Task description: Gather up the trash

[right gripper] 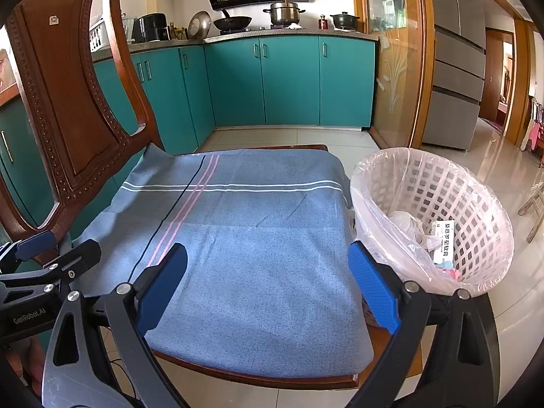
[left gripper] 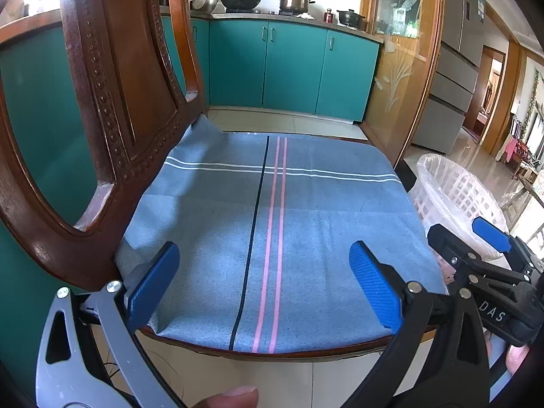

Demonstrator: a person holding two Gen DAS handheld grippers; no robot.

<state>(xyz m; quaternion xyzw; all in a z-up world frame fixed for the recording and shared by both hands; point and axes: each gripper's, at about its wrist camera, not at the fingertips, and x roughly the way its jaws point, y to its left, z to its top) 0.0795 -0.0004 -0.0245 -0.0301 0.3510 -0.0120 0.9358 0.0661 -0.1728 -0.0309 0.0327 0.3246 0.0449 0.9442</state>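
A white lattice waste basket [right gripper: 476, 204] with a clear plastic liner stands on the floor right of the chair; inside lie a small printed box [right gripper: 443, 239], crumpled white paper and pink scraps. Its rim also shows in the left wrist view, basket [left gripper: 452, 190]. The chair seat is covered by a blue striped cloth [right gripper: 258, 231], cloth [left gripper: 272, 224], with nothing lying on it. My left gripper [left gripper: 265, 285] hovers open over the seat's front edge, nothing between its blue pads. My right gripper [right gripper: 268, 285] is open too, over the seat's front right, just left of the basket.
The carved wooden chair back [left gripper: 112, 108] rises at the left. Teal kitchen cabinets [right gripper: 289, 81] with pots on the counter stand behind. A glass-panelled wooden door frame [right gripper: 394, 61] and a grey fridge [right gripper: 455, 78] are at the right, with tiled floor around.
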